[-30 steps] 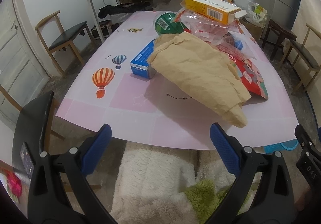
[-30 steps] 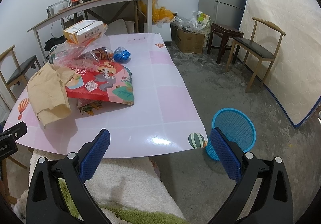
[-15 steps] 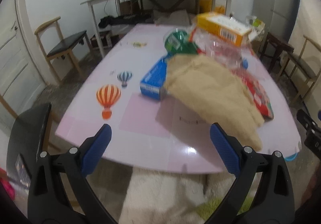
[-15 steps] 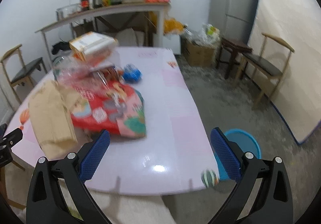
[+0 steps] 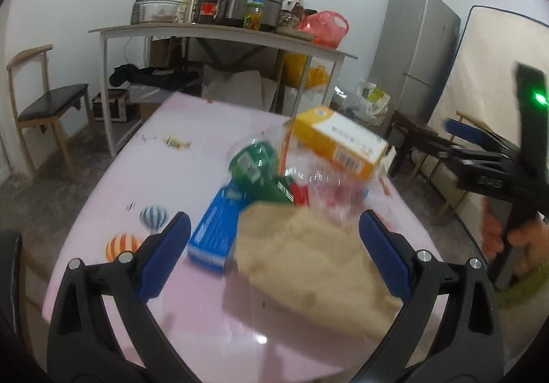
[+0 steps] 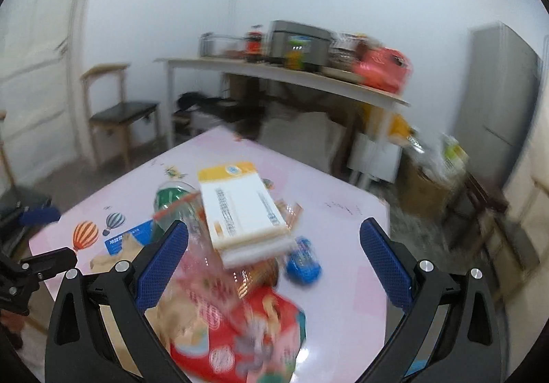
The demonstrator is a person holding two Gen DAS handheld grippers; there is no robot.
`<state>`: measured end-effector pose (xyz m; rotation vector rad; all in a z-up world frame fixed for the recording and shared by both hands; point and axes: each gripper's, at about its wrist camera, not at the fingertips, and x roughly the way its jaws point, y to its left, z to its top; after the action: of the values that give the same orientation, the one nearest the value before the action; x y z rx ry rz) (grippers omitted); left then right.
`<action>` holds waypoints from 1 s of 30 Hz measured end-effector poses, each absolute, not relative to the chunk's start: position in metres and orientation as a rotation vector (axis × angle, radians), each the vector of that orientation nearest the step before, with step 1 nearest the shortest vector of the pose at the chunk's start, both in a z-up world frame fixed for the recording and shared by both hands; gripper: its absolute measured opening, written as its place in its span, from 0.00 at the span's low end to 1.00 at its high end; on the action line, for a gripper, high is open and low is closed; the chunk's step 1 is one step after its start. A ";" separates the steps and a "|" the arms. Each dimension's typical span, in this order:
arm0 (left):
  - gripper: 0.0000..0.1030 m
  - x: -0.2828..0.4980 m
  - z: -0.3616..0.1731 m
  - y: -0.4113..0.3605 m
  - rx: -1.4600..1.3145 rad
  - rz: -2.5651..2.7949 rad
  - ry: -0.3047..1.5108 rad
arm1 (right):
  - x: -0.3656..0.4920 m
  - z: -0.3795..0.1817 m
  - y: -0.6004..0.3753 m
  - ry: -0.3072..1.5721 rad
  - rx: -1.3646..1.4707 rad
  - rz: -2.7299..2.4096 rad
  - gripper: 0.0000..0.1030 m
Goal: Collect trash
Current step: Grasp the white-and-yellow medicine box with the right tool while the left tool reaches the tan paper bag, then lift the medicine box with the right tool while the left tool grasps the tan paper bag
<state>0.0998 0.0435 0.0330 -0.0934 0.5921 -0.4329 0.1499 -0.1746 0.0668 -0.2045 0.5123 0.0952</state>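
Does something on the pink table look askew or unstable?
Yes. The yellow box sits tilted on top of crumpled clear plastic, at the peak of the trash pile, not flat on the table. It looks likely to slide off.

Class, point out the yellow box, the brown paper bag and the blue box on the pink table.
yellow box (image 5: 338,143), left wrist view, on its long side face
brown paper bag (image 5: 305,256), left wrist view, middle of its crumpled top
blue box (image 5: 216,232), left wrist view, on its top face

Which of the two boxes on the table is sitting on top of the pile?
The yellow and white box; it rests atop the clear plastic, while the blue box lies on the table.
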 end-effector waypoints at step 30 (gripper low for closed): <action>0.85 0.109 -0.028 0.016 0.084 -0.641 0.809 | 0.261 0.047 -0.166 0.851 -0.272 0.287 0.67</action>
<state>0.1086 0.0156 -0.0282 0.0845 0.8092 -0.6411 0.2607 -0.1656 0.0471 -0.2721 0.8507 0.2873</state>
